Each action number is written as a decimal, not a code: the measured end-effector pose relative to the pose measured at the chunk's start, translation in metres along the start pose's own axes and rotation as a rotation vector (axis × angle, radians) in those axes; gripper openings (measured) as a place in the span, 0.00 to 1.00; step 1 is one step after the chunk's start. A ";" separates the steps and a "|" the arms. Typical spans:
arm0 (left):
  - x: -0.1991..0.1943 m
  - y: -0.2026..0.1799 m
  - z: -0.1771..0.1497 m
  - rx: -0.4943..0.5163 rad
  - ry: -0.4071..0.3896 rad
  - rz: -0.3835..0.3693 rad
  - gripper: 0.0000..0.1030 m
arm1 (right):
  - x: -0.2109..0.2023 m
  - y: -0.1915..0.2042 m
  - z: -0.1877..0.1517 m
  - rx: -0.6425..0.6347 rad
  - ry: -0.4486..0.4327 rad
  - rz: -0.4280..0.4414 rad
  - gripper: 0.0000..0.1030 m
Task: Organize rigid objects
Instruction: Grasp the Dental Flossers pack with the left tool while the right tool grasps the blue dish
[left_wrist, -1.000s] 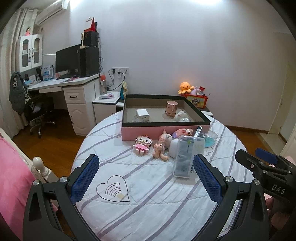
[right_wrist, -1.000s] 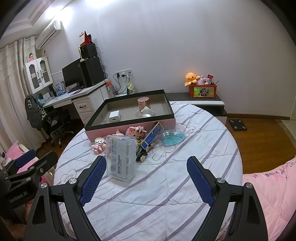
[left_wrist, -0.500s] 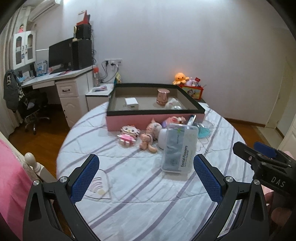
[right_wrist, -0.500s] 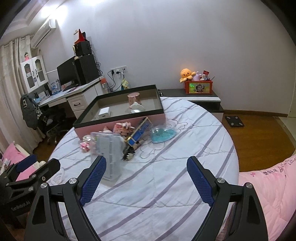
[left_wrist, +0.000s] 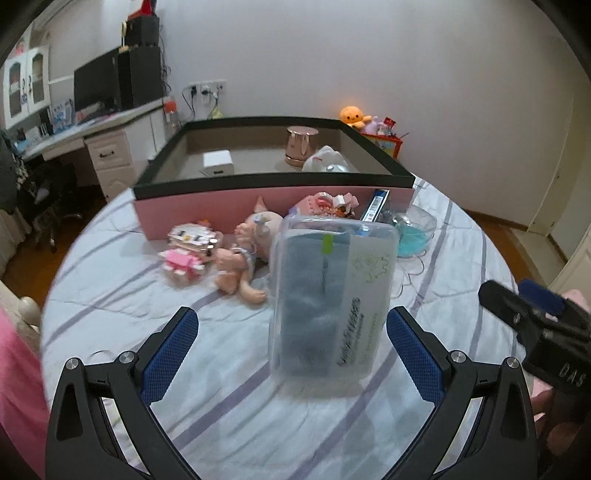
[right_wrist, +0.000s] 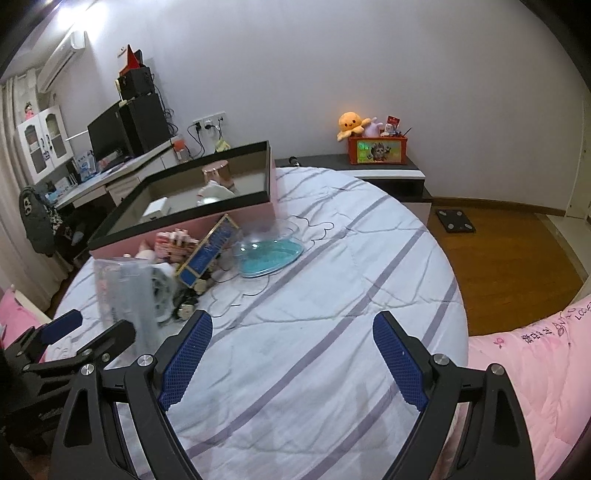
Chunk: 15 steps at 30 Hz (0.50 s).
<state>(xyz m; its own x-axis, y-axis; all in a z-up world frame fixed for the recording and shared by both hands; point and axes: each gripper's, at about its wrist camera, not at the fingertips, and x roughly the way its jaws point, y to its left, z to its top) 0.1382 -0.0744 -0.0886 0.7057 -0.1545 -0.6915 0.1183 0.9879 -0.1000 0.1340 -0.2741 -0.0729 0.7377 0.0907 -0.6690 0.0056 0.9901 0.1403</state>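
A clear plastic box of dental flossers (left_wrist: 332, 295) stands upright on the round striped table (left_wrist: 110, 295). My left gripper (left_wrist: 291, 314) is open, with the box's lower part just ahead of its blue pads and untouched. Behind it lie a pink block toy (left_wrist: 188, 247), a small doll (left_wrist: 243, 258), a blue carton (left_wrist: 376, 205) and a clear dish with a blue bottom (left_wrist: 413, 236). The black-rimmed pink tray box (left_wrist: 273, 181) holds a white cube (left_wrist: 218, 162) and a rose-gold cup (left_wrist: 301, 146). My right gripper (right_wrist: 292, 321) is open over bare cloth, right of the flosser box (right_wrist: 125, 295).
A desk with a monitor (right_wrist: 110, 136) stands at the far left. A low cabinet with an orange toy box (right_wrist: 376, 147) is against the wall. Pink bedding (right_wrist: 535, 369) lies at the right, and a scale (right_wrist: 454, 220) sits on the wooden floor.
Both grippers have come forward and down toward the table. The flosser box now looms larger in the left wrist view. Both grippers stay open.
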 end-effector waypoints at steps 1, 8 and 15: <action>0.004 0.001 0.001 -0.011 0.005 -0.005 0.97 | 0.004 0.000 0.001 -0.004 0.006 -0.001 0.88; 0.021 0.021 0.002 -0.090 0.060 -0.102 0.65 | 0.031 0.005 0.010 -0.029 0.047 0.002 0.88; 0.003 0.038 0.000 -0.092 0.015 -0.082 0.61 | 0.064 0.022 0.032 -0.093 0.092 -0.013 0.88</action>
<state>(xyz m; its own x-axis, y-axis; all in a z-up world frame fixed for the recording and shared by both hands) 0.1446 -0.0377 -0.0946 0.6858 -0.2355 -0.6886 0.1103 0.9689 -0.2215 0.2027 -0.2502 -0.0898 0.6731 0.0833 -0.7349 -0.0512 0.9965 0.0660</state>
